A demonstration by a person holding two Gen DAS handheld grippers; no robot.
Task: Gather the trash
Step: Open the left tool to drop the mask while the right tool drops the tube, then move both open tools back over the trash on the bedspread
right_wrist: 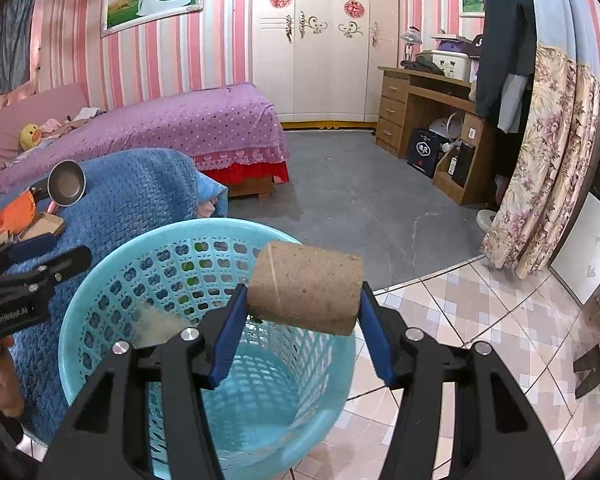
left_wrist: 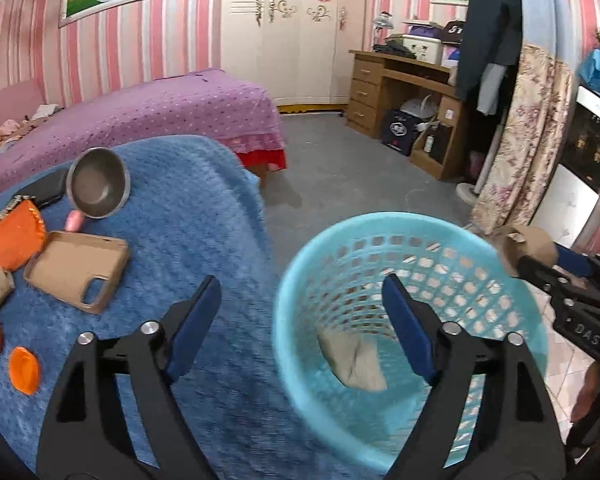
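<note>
Beside the blue table (left_wrist: 204,220), the basket (right_wrist: 100,292) stands on the floor with one crumpled paper (left_wrist: 352,358) already inside. Your right gripper (right_wrist: 302,308) is clamped on a cardboard roll (right_wrist: 306,286) at the basket's rim; judge it above the mouth, then release. Your left gripper (left_wrist: 300,312) hangs spread, holding nothing.

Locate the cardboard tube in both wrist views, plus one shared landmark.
Left wrist: cardboard tube at right edge, mid-height, clamped in the right gripper, beyond the basket's far rim.
Right wrist: cardboard tube centre frame, held crosswise in the right gripper, above the basket.
Shared landmark: light-blue basket.
</note>
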